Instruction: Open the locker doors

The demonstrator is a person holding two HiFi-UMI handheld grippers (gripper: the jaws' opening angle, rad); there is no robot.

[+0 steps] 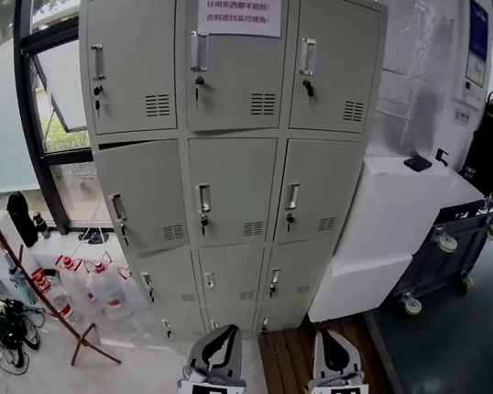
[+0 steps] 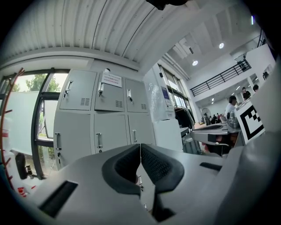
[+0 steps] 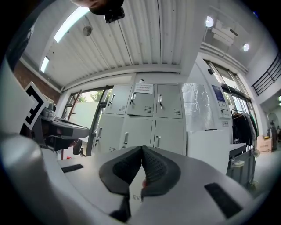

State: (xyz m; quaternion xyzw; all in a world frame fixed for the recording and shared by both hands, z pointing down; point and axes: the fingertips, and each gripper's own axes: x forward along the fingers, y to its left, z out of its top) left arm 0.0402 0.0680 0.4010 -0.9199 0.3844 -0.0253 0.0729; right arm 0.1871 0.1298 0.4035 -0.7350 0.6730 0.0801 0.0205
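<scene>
A grey metal locker stands ahead, three columns of doors, all closed, each with a handle and keys. A white paper notice with red print hangs on the top middle door. My left gripper and right gripper sit low in the head view, some way short of the locker, touching nothing. Both are shut with nothing between the jaws. In the left gripper view the locker shows beyond the closed left gripper; the right gripper view shows the locker past the closed right gripper.
A white cabinet stands against the locker's right side, a wheeled grey cart beside it. Left of the locker are a red coat stand, several water bottles and a window. People sit far off in the left gripper view.
</scene>
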